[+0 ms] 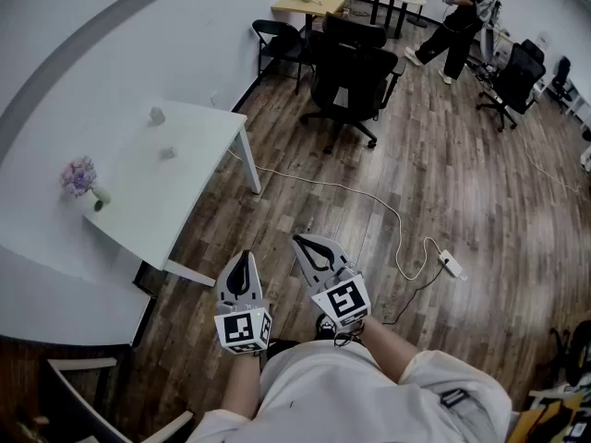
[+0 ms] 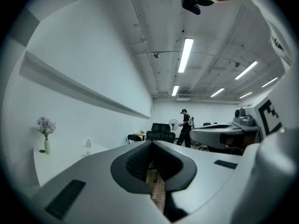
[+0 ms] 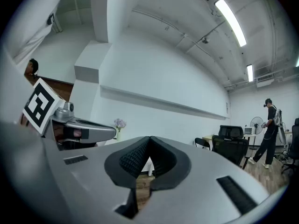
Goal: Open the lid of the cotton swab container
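Note:
A small clear container stands near the far end of the white table; in the left gripper view it is a tiny jar. A second small object lies close by it. Which of them holds cotton swabs I cannot tell. My left gripper and right gripper are held side by side over the wooden floor, well short of the table. Both point level. Each is shut with nothing between its jaws, as the left gripper and right gripper show in their own views.
A vase of purple flowers stands at the table's left. Black office chairs stand beyond it, and a white cable with a power strip runs across the floor. A person walks at the far end.

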Available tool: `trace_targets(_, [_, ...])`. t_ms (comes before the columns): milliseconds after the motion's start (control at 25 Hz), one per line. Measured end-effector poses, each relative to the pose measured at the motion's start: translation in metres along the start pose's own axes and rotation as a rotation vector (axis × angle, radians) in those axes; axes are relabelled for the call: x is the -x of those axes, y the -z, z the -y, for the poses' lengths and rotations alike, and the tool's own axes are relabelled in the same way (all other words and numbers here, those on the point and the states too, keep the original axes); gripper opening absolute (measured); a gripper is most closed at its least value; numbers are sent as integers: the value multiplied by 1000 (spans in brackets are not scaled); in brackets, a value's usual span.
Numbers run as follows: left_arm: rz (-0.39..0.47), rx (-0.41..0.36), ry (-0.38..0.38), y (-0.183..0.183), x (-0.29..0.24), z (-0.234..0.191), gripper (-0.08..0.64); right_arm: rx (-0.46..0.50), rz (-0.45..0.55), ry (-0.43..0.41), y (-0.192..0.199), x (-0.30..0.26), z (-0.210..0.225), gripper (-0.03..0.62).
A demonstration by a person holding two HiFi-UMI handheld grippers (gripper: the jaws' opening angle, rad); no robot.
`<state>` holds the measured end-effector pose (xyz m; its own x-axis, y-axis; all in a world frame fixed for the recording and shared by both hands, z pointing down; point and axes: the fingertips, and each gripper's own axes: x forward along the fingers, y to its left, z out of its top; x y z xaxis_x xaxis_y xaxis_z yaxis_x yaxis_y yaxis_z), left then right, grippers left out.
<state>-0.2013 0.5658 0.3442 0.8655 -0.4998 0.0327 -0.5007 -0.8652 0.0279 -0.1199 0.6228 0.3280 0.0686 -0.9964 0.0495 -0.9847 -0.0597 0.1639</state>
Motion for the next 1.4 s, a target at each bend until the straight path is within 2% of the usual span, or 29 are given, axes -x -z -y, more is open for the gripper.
trace_targets(120, [-7,1,8,2,1,3,18,-30,-30,2,3,3,-2,-2])
trace_targets(280, [-20,-2,17,8,3,7,18,-11,-19,-14,11,2,-7,-2])
trace_targets(560, [-50,0,26,15,0,17,18,-47,-25,-33,21,7,-3,-2])
trace_targets(720, [-78,-2,71,22,-1,35,18,-103,-79,-50,27,17,-2,-2])
trace_targets(840, [-106,-12,107,29,-3,52,18,-121,-85,-48,32,26,2,-2])
trace_targets(1120, [-169,-32,159,42,-33,97,20,-140,-95,-37,48,48,42,-2])
trace_targets(1400, [-228,-5,207,66,-52,151,20,-155,-128,9,81,88,89,-2])
